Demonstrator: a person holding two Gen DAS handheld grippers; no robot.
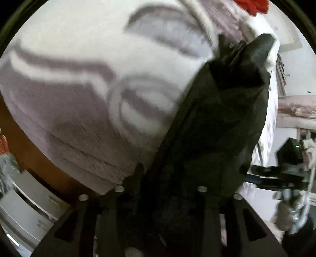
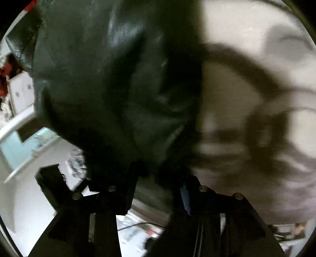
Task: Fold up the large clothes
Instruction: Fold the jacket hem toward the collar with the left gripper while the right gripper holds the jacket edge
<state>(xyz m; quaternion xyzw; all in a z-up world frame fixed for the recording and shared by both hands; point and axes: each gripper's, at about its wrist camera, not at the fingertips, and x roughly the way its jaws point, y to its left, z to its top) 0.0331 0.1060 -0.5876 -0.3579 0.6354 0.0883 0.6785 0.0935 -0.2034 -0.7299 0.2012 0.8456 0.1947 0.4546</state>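
Two views: both wrist cameras sit close against cloth and blur, so much stays unclear.
Garment: a dark green, slightly shiny jacket (image 1: 207,138) fills the 3 o'clock half of the left view and runs from 12 to 8 o'clock in the right view, draped over the fingers.
Left tongs (image 1: 162,189): the cloth bunches right at their base and hides the tips; they look closed on the jacket, judging by how it rises from between them.
Right tongs (image 2: 156,178): the same dark cloth gathers between them, so they appear to pinch it too.
Backdrop: a white blanket (image 1: 88,79) with grey swirls lies behind, at 10 o'clock in the left view and 3 o'clock in the right.
Why held so: my guess is that two pinched points lift the jacket off the blanket to let it hang flat before a fold.
Elsewhere: something red (image 1: 250,6) shows at 1 o'clock, well apart.
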